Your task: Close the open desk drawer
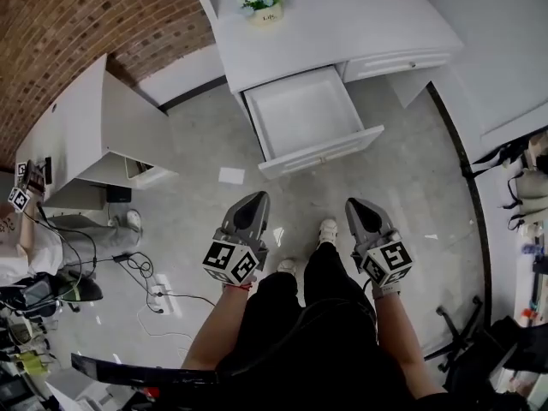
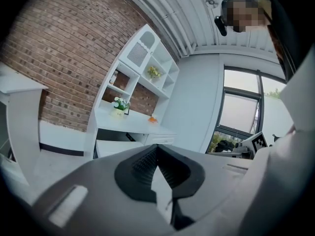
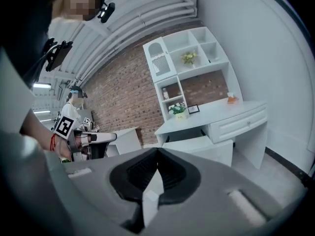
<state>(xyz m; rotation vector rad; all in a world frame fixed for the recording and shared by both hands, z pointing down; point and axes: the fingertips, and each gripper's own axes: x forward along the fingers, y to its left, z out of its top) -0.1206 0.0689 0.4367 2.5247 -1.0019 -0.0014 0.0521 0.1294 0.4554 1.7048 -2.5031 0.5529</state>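
Observation:
The white desk point(image 1: 342, 24) stands ahead of me, and its left drawer point(image 1: 304, 114) is pulled far out and empty, its front panel point(image 1: 324, 151) facing me. My left gripper point(image 1: 259, 198) and right gripper point(image 1: 352, 203) are held low over the floor, well short of the drawer and touching nothing. Both are shut with nothing between the jaws. In the left gripper view the gripper point(image 2: 156, 148) points toward the desk point(image 2: 133, 124), and the open drawer point(image 2: 115, 146) sits beneath it. In the right gripper view the gripper point(image 3: 157, 151) points at the drawer point(image 3: 199, 145).
A shut drawer point(image 1: 396, 64) sits to the right of the open one. A flower pot point(image 1: 265, 5) stands on the desk. Another white desk point(image 1: 86, 135) is at the left, with cables and a power strip point(image 1: 160, 294) on the floor. A second person point(image 3: 74, 127) stands at the left.

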